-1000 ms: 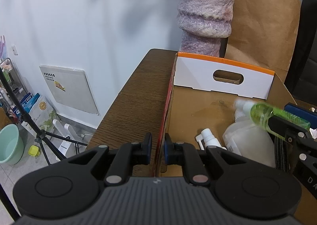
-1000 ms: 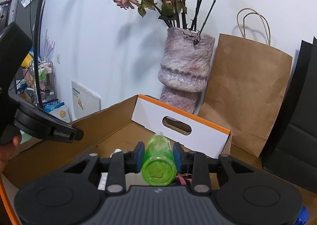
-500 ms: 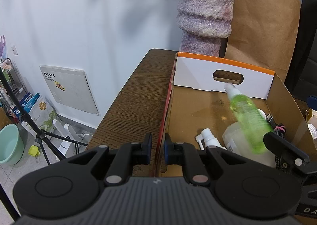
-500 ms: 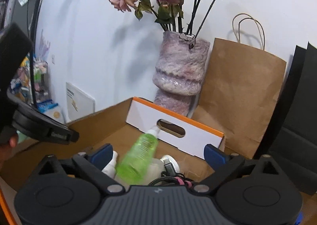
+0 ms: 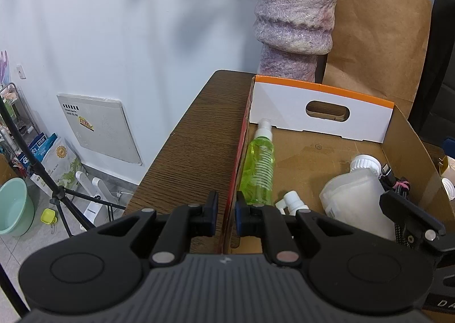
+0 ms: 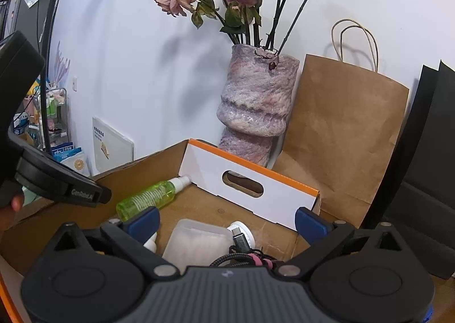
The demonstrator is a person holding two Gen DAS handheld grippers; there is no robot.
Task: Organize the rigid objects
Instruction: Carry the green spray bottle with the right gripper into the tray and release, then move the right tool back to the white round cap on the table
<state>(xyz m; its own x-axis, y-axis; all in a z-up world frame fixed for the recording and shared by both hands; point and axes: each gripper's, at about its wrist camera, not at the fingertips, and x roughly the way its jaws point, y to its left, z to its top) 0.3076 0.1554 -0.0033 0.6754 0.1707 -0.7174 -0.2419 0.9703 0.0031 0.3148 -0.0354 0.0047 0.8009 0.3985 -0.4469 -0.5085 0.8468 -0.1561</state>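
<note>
- The green bottle (image 5: 258,165) lies on its side inside the box (image 5: 409,141), along its left wall, nozzle toward the white handle panel
- Right gripper (image 6: 226,219) hangs over the box, jaws wide apart, empty
- Left gripper (image 5: 224,213) is clamped on the box's left wall
- If that grip slips, the box could shift and the bottle roll

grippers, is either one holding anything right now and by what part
The left gripper pinches the cardboard box by its left side wall. The right gripper is open and holds nothing; the green spray bottle lies loose in the box.
</note>
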